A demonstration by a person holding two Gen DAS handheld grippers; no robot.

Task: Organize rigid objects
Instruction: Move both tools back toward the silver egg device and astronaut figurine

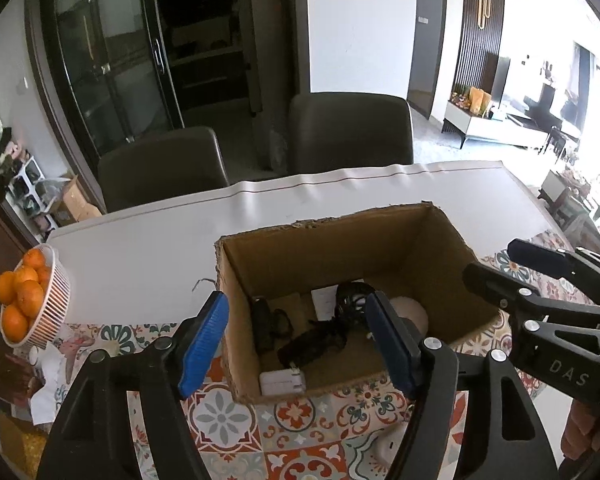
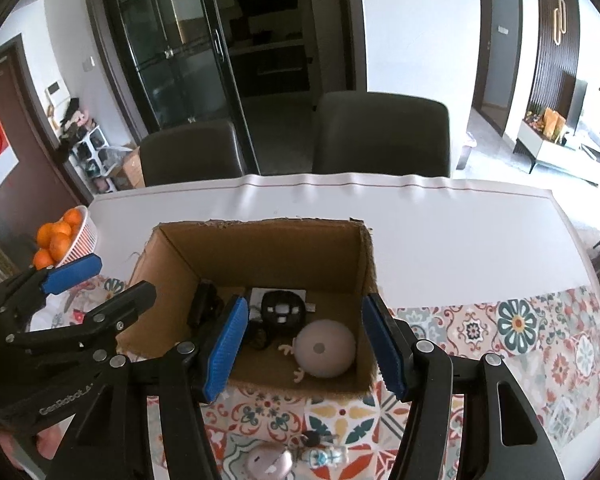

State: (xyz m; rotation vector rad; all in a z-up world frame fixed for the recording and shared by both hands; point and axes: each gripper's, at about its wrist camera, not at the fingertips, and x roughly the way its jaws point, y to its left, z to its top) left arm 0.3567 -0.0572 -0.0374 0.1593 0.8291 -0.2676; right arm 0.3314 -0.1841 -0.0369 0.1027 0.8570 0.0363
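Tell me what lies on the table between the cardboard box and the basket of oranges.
Mostly bare white table covering lies between the cardboard box and the basket of oranges; the right wrist view shows it. Nearer the camera, the left gripper crosses that gap.

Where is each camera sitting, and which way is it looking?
Left wrist view: sits on the left gripper, looks forward and down into the cardboard box; its blue pads stand apart, empty; the right gripper shows at right.
Right wrist view: sits on the right gripper, looks down into the same box; jaws apart, empty; the left gripper shows at left.
Both share: the box, the basket of oranges, two chairs.
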